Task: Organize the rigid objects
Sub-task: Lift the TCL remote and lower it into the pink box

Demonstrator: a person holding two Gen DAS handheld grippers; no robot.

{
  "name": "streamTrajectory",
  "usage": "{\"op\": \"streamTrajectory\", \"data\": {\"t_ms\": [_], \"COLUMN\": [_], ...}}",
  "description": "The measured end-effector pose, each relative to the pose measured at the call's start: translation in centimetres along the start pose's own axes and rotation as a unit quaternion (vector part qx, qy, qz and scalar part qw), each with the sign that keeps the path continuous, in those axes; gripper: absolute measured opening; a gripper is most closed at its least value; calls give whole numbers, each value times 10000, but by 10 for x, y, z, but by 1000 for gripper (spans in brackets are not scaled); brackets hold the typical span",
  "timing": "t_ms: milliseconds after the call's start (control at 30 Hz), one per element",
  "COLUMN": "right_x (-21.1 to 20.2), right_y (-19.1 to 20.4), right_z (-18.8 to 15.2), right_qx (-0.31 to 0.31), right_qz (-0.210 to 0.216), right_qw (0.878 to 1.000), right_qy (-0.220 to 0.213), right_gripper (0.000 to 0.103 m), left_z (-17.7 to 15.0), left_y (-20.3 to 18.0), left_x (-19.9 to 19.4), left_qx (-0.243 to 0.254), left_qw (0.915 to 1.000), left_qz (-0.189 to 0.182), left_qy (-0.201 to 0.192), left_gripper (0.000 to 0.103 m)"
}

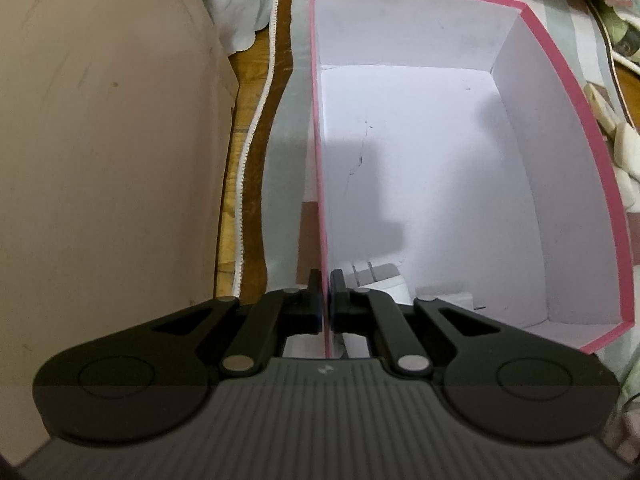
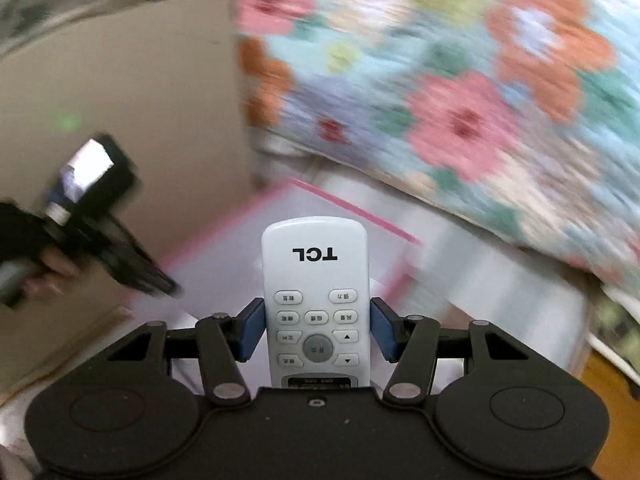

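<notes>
Motion blur smears the right wrist view; the floral quilt [image 2: 460, 92] at one o'clock is soft-edged. One white remote [image 2: 315, 304], its lower end cut off behind the right gripper [image 2: 316, 330], sits clamped between both blue pads. The left gripper [image 1: 326, 298] pinches the near wall of one pink box [image 1: 568, 92], hiding pale items inside.

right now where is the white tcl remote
In the right wrist view, the white TCL remote is clamped between the right gripper pads, held above the pink-rimmed box, floral quilt behind.
</notes>
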State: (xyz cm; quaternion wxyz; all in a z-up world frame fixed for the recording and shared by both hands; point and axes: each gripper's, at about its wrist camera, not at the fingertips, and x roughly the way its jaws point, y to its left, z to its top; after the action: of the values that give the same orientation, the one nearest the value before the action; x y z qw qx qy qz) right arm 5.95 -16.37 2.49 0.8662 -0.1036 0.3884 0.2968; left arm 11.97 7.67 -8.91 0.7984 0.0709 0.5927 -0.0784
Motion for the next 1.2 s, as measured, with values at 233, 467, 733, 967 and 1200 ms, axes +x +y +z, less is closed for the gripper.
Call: {"op": "streamTrajectory", "data": {"t_ms": [233, 467, 733, 967, 1200], "right_x": [98, 166, 175, 167, 177], "right_y": [40, 49, 62, 53, 66], "right_z": [28, 22, 4, 7, 1], "right_qx": [-712, -1270, -1751, -1871, -2919], "right_qz": [464, 540, 811, 757, 646], "right_qw": [9905, 9667, 9487, 9417, 8837], "right_qy": [1081, 2156, 2506, 2693, 3601], "right_gripper": [61, 61, 61, 61, 61], "left_z": [-1, -1, -4, -4, -4], "left_y": [1, 5, 9, 11, 9], "left_x": [-1, -2, -1, 0, -1], "left_qx": [-97, -232, -194, -181, -99], "left_qw": [9999, 9996, 9995, 9995, 9996], "left_qz": [-51, -153, -221, -264, -258], "left_qy": [-21, -50, -79, -85, -96], "left_gripper": [2, 2, 2, 2, 2]}}
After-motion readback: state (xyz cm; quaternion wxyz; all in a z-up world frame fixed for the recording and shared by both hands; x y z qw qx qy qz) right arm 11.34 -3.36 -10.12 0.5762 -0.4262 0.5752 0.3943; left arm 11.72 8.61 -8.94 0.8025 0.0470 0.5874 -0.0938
